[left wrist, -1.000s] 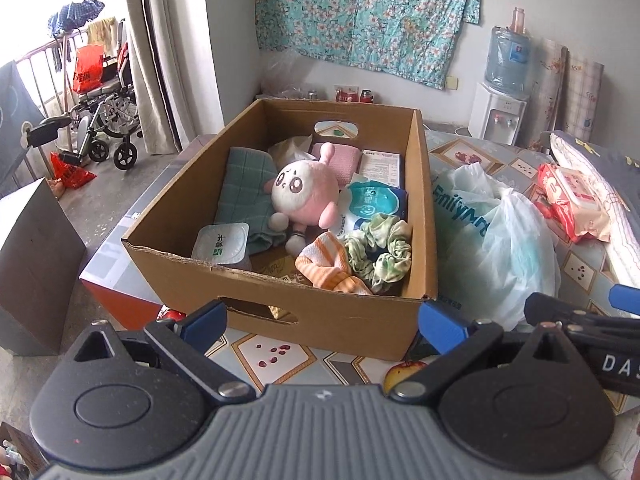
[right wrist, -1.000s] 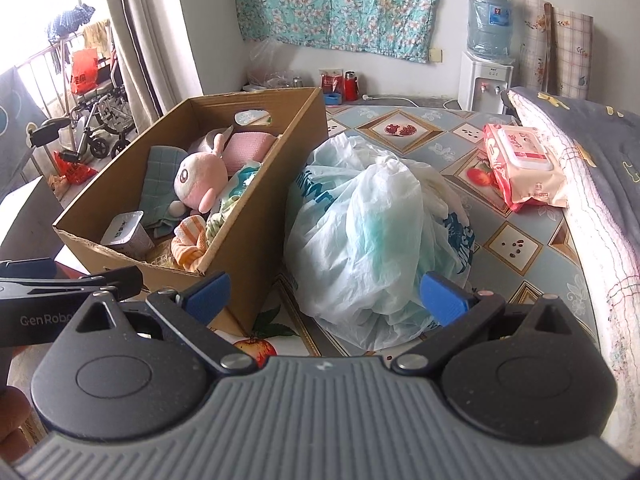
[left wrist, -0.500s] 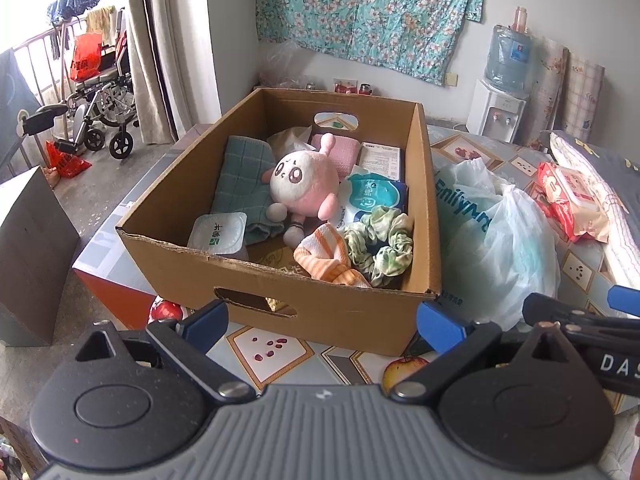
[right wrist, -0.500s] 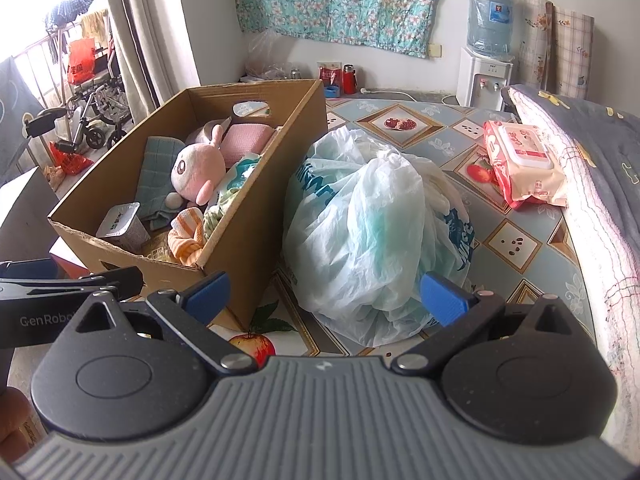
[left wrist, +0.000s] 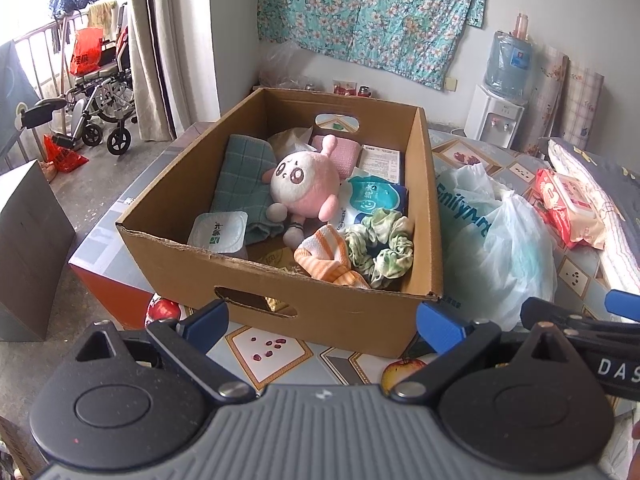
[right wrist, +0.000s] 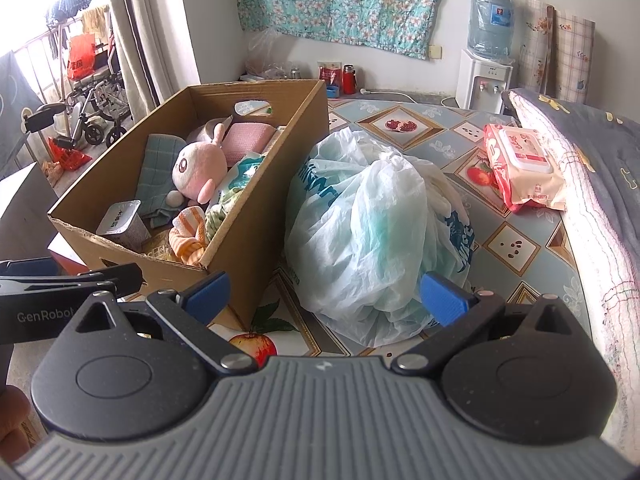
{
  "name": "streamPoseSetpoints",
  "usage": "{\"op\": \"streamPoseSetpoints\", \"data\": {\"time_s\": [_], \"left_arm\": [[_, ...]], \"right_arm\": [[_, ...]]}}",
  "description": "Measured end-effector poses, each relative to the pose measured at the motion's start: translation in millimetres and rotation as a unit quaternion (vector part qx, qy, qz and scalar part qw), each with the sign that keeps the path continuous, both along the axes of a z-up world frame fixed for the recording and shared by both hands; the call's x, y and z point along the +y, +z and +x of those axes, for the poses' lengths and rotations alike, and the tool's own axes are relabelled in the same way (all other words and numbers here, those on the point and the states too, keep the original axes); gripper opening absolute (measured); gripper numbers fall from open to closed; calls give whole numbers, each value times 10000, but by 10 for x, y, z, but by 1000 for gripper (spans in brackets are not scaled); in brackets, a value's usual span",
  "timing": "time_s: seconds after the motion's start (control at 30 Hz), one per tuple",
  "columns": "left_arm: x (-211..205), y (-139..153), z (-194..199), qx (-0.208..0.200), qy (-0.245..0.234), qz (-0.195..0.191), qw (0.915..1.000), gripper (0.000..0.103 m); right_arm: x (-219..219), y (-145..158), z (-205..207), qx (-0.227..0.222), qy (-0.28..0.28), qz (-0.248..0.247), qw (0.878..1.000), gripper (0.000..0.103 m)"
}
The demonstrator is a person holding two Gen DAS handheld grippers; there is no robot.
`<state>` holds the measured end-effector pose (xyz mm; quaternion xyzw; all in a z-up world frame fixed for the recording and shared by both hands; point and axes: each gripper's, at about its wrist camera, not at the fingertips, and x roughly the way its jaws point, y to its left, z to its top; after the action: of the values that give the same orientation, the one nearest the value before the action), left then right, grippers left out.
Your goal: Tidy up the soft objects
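Left wrist view shows the left claw (left wrist: 322,322) spread wide and empty before the open brown cardboard box (left wrist: 280,304), where a pink plush toy (left wrist: 304,190) lies. Right claw (right wrist: 324,294), equally wide and empty, faces a knotted white plastic bag (right wrist: 372,236) on the patterned tabletop (right wrist: 516,244).

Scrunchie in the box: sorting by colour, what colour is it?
Mottled green and white scrunchie, clearest in the left wrist view.

A water dispenser (right wrist: 485,76) stands by the wall, a wheelchair (left wrist: 98,108) near the curtain (left wrist: 150,48).
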<state>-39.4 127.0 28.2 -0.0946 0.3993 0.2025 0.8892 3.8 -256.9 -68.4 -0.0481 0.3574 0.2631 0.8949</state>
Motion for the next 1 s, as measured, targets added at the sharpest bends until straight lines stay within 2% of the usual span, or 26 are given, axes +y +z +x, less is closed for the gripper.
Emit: {"op": "streamPoseSetpoints", "data": {"time_s": [1.0], "left_arm": [[37,28,4,-41,28,24,10000,101]], "right_arm": [[25,43,-33,-74,88,-32,9999,102]]}}
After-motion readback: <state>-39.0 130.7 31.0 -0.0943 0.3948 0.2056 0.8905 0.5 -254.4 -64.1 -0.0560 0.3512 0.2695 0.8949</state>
